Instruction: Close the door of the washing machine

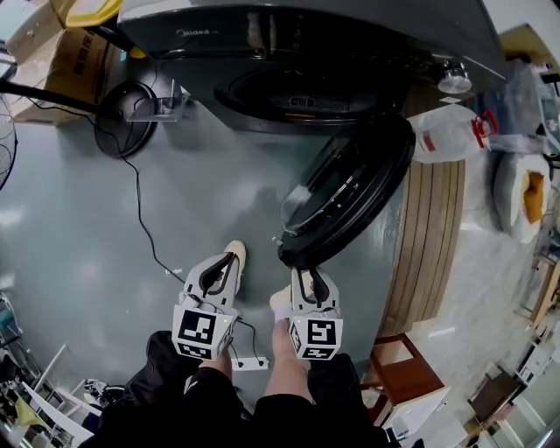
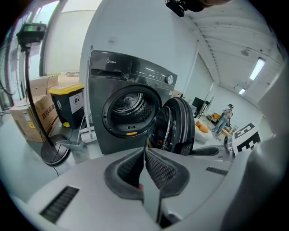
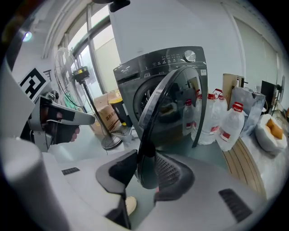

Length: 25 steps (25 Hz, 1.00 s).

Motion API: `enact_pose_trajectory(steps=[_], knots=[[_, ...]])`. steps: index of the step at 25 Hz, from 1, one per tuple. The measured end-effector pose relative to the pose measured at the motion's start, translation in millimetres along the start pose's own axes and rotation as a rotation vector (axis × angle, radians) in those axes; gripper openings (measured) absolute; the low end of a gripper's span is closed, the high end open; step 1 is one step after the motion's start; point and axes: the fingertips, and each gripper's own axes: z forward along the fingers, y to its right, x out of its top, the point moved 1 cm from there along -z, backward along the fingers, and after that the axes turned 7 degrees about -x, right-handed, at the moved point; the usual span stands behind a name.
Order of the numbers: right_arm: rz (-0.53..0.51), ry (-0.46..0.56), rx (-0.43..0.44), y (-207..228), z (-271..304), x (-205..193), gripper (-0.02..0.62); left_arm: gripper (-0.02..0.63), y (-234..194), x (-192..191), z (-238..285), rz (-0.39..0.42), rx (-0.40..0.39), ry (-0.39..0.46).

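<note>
Jaws of the left gripper (image 2: 145, 151) are pressed together, holding nothing. Those of the right gripper (image 3: 146, 155) stand apart, with the edge of the round door (image 3: 171, 103) between them. The door hangs wide open in front of the washing machine (image 2: 131, 113). Beside the machine stand clear jugs (image 3: 232, 128) with red caps. A white bag (image 3: 271, 131) holds something orange.

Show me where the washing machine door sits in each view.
Head view: the door hangs open at centre right, below the washing machine.
Left gripper view: the door is just right of centre, beside the drum opening.
Right gripper view: the door fills the centre, its edge reaching into the right tongs.
Shared landmark: the washing machine's dark body.
</note>
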Motion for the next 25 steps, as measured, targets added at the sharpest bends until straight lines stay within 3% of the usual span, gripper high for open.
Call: enact_pose_trajectory(steps=[25], knots=[[0.048, 0.006, 0.027, -100.1, 91.9, 70.6, 0.137, 0.032, -117.2, 29.2, -8.0, -0.025, -0.005, 0.021]])
